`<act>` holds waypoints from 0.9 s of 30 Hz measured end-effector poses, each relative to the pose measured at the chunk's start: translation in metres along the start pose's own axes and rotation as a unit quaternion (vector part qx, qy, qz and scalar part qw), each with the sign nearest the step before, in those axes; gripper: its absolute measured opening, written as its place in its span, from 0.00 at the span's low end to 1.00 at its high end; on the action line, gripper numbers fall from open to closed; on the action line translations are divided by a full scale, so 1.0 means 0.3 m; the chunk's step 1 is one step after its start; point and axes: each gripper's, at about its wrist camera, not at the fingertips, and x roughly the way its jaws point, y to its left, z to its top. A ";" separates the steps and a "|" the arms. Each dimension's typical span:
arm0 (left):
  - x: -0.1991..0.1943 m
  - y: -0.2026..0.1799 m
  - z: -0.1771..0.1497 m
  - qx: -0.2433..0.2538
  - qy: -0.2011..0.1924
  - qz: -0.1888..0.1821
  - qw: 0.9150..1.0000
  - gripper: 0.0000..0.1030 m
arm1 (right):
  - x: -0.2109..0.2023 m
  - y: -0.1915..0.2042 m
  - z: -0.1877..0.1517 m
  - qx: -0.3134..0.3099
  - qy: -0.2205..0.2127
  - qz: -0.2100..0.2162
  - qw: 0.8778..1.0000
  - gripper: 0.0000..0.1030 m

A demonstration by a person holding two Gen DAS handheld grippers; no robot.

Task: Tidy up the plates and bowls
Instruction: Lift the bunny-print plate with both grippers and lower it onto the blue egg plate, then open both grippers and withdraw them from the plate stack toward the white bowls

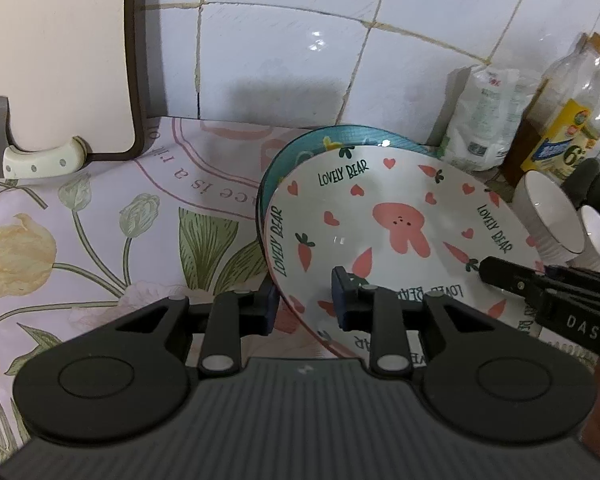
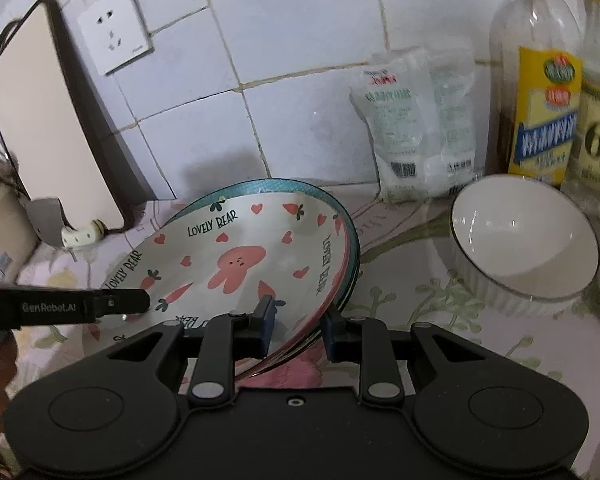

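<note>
A white plate [image 1: 380, 208] [image 2: 236, 248] printed with a pink rabbit, carrots and "LOVELY BEAR" lies nested on a teal-rimmed plate [image 1: 340, 133] [image 2: 268, 184] on the floral cloth. My left gripper [image 1: 304, 300] straddles the white plate's near-left rim, one pad under the rim and one on the inner face. My right gripper [image 2: 300, 320] clasps the near-right rim the same way, against the plates' edges. Each gripper's finger [image 1: 500, 276] [image 2: 128, 300] shows in the other's view over the plate. Two white ribbed bowls [image 2: 520, 240] [image 1: 598, 236] stand to the right.
A brown-edged cutting board [image 1: 60, 60] [image 2: 48, 120] leans on the tiled wall at left, with a dotted ceramic handle [image 1: 40, 160] at its foot. A white bag [image 2: 420, 128] and tall bottles [image 2: 540, 100] stand at the back right. Floral cloth [image 1: 100, 240] covers the counter.
</note>
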 end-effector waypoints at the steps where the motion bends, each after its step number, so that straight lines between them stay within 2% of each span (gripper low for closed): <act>1: 0.003 -0.007 0.000 0.005 -0.002 0.007 1.000 0.26 | 0.002 0.012 0.001 -0.009 -0.002 -0.010 1.000 0.30; 6: 0.005 -0.036 -0.004 0.020 -0.012 0.032 0.999 0.26 | 0.028 0.045 -0.001 -0.056 -0.013 -0.054 0.997 0.33; 8: 0.007 -0.046 -0.002 0.025 -0.016 0.042 0.999 0.26 | 0.038 0.040 -0.004 -0.059 -0.017 -0.058 0.996 0.34; 11: 0.009 -0.056 0.000 0.029 -0.022 0.051 0.998 0.34 | 0.052 0.021 -0.004 -0.054 -0.019 -0.058 0.997 0.35; 13: 0.002 -0.059 0.000 0.026 -0.035 0.054 0.998 0.46 | 0.063 0.006 -0.002 -0.047 -0.022 -0.054 0.997 0.36; 16: -0.021 -0.066 0.002 0.024 -0.049 0.061 0.997 0.52 | 0.079 0.001 -0.004 -0.053 -0.033 -0.056 0.996 0.36; 19: -0.063 -0.076 0.005 0.027 -0.052 0.050 0.997 0.53 | 0.086 0.010 -0.007 -0.068 -0.042 -0.063 0.995 0.36; 22: -0.123 -0.083 -0.003 0.032 -0.057 0.041 0.997 0.57 | 0.037 0.017 -0.002 -0.072 -0.051 -0.061 0.994 0.36; 27: -0.238 -0.101 -0.040 0.043 -0.061 0.034 0.997 0.60 | -0.117 0.033 0.006 -0.074 -0.062 -0.027 0.995 0.38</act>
